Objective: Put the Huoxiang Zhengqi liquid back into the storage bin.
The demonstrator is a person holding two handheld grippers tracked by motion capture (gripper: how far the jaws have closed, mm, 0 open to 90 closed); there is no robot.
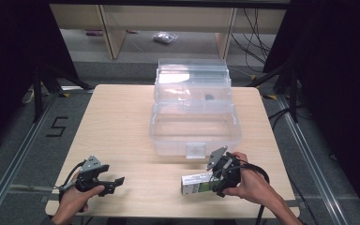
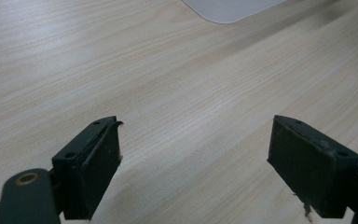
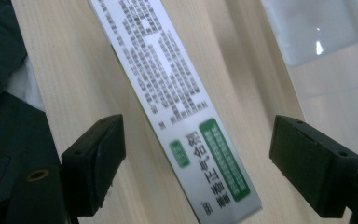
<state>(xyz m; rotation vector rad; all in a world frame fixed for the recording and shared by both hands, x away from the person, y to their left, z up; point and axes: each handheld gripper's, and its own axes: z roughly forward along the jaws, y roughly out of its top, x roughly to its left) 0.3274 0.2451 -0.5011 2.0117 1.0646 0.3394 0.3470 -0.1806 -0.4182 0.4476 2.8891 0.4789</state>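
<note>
Carton [image 1: 196, 183]: white, green labels, flat on table | right claw [image 1: 214, 180] spread around it | left claw [image 1: 115, 183] spread, empty

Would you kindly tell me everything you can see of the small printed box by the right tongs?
The small box is a long, slim white carton, seemingly glossy card, with dense dark print and green label patches. It lies flat on the wooden table, near its front edge, in front of the clear plastic bin. The right tongs are open astride one end, jaws clear of it.

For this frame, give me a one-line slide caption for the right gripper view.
Open right gripper poised over a white-and-green printed box on the wooden table.
</note>
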